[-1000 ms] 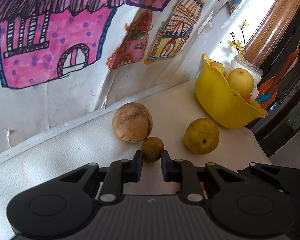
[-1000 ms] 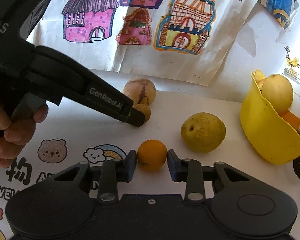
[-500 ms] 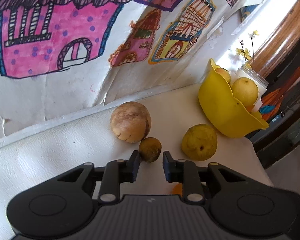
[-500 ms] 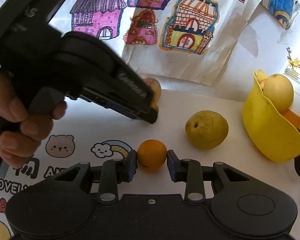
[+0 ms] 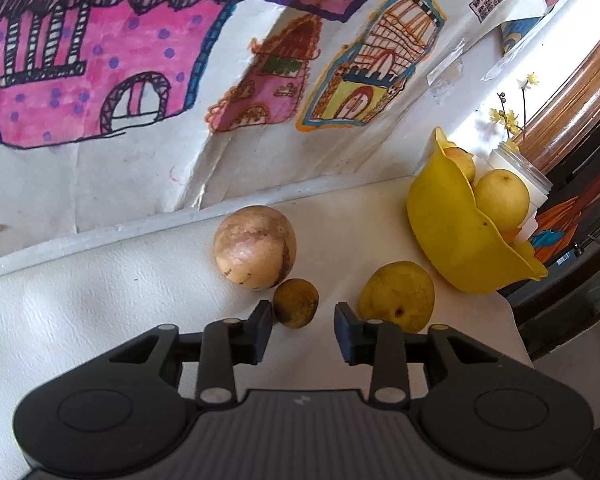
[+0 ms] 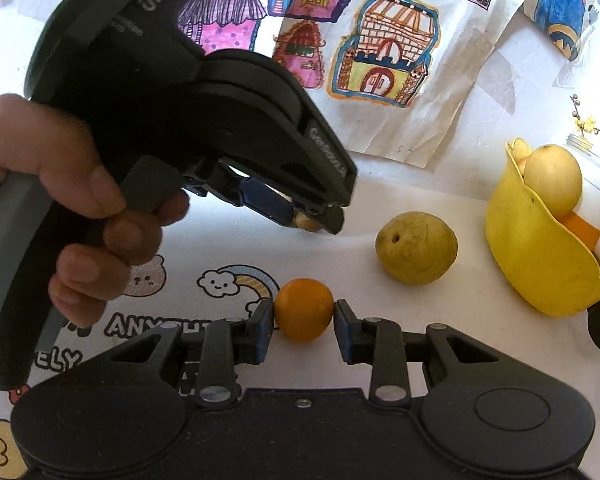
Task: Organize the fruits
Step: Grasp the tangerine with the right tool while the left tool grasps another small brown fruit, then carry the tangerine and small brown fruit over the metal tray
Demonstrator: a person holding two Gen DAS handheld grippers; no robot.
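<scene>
My left gripper [image 5: 303, 326] is open, its jaws set apart on either side of a small brown fruit [image 5: 295, 302] on the white table, the left pad close to it. A larger tan round fruit [image 5: 254, 253] lies just behind, and a yellow-green pear [image 5: 397, 297] to the right. My right gripper [image 6: 304, 322] is shut on a small orange [image 6: 304, 309] resting on the table. The pear [image 6: 416, 253] lies beyond it. A yellow bowl [image 5: 456, 248] [image 6: 532, 256] at the right holds yellow fruit.
Children's drawings cover the wall behind [image 5: 100, 80]. A white jar with yellow flowers [image 5: 528, 176] stands behind the bowl. The table's right edge [image 5: 516, 320] drops off near the bowl. A printed mat with cartoon pictures [image 6: 220, 284] lies under my right gripper.
My left gripper has opened wider around the small brown fruit and lifted higher and closer to the right camera. The right gripper stays on the orange.
</scene>
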